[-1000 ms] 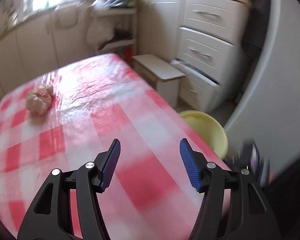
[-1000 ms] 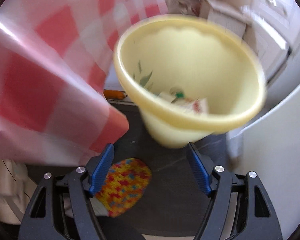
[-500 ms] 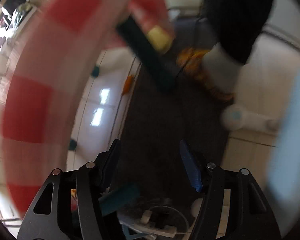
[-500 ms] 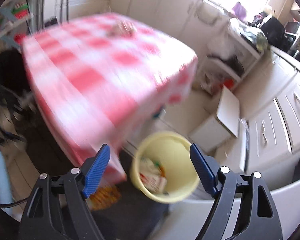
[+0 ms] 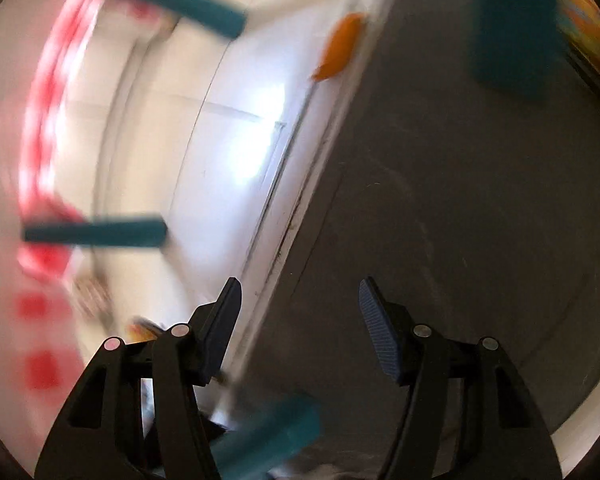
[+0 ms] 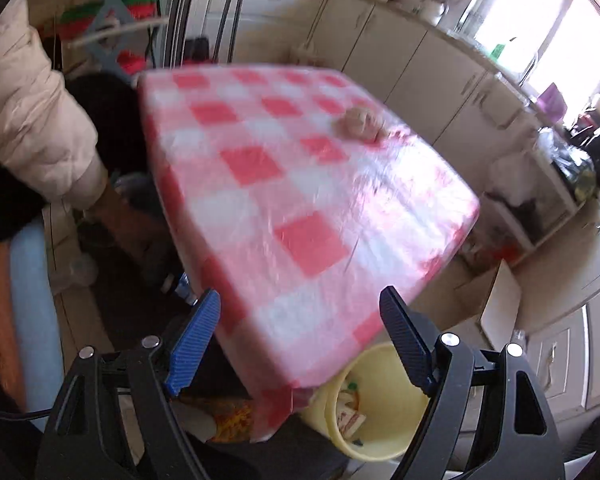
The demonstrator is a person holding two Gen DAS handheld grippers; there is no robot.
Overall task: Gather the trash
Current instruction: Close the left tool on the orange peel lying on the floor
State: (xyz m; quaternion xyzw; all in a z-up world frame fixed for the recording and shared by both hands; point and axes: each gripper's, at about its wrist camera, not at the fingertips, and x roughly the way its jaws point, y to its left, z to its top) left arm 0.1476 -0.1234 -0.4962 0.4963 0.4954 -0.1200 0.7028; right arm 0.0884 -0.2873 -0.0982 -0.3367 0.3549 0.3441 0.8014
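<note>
In the left wrist view, heavily blurred, the left gripper (image 5: 298, 312) points down at a dark mat (image 5: 440, 200) beside pale floor tiles (image 5: 220, 140); its jaws stand apart with nothing between them. Teal table legs (image 5: 96, 233) and an orange scrap (image 5: 338, 46) lie ahead on the tiles, well apart from the fingers.

In the right wrist view, the right gripper (image 6: 300, 328) hangs above the near corner of the red-checked tablecloth (image 6: 292, 200), jaws wide and empty. A crumpled wad (image 6: 360, 124) of trash sits at the cloth's far side, well beyond the fingertips. The yellow bin (image 6: 380, 440), holding wrappers, stands on the floor just below the table's corner, near the right finger. A cream sleeve (image 6: 32, 120) reaches down at the left.
</note>
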